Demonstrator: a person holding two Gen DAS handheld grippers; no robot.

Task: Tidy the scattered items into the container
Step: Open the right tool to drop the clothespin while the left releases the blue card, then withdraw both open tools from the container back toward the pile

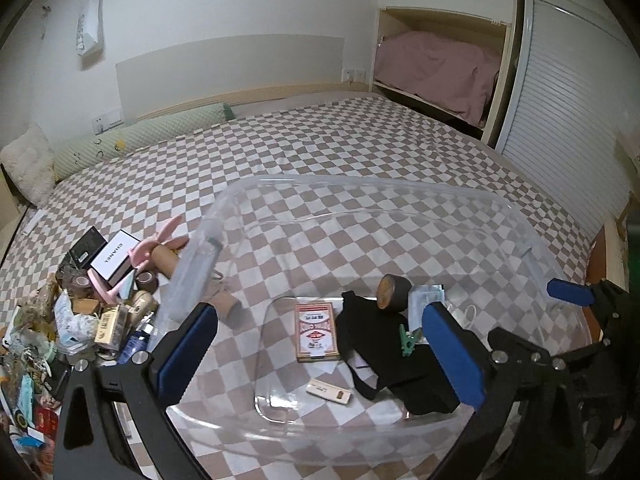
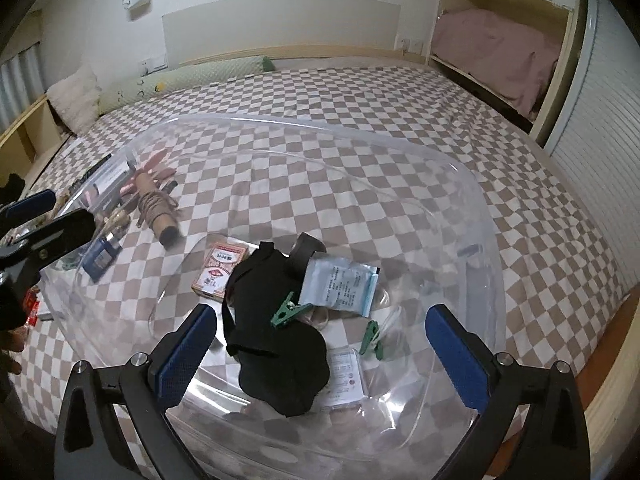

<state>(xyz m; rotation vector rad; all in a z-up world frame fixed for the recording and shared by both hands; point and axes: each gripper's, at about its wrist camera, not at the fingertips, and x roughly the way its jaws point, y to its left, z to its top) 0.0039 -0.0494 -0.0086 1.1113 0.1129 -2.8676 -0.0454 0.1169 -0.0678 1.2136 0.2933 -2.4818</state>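
Item: cardboard tube (image 1: 188, 276), outside the clear bin (image 1: 400, 188); I judge it light, stiff, grippable mid-length. My left gripper (image 1: 320, 354) and right gripper (image 2: 322, 354): wide, empty.

Left gripper (image 1: 320, 348), right gripper (image 2: 322, 350): black frames, blue padded jaws, silver screws.

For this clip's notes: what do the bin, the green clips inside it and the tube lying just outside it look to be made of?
Bin: clear, glossy plastic; the checkered bedspread shows through its walls, with glare on the floor. Green clips: likely moulded plastic, uniform matte green; any metal spring is too small to tell. Tube: probably cardboard, dull brown with an open hollow end, and what looks like twine wound around it.
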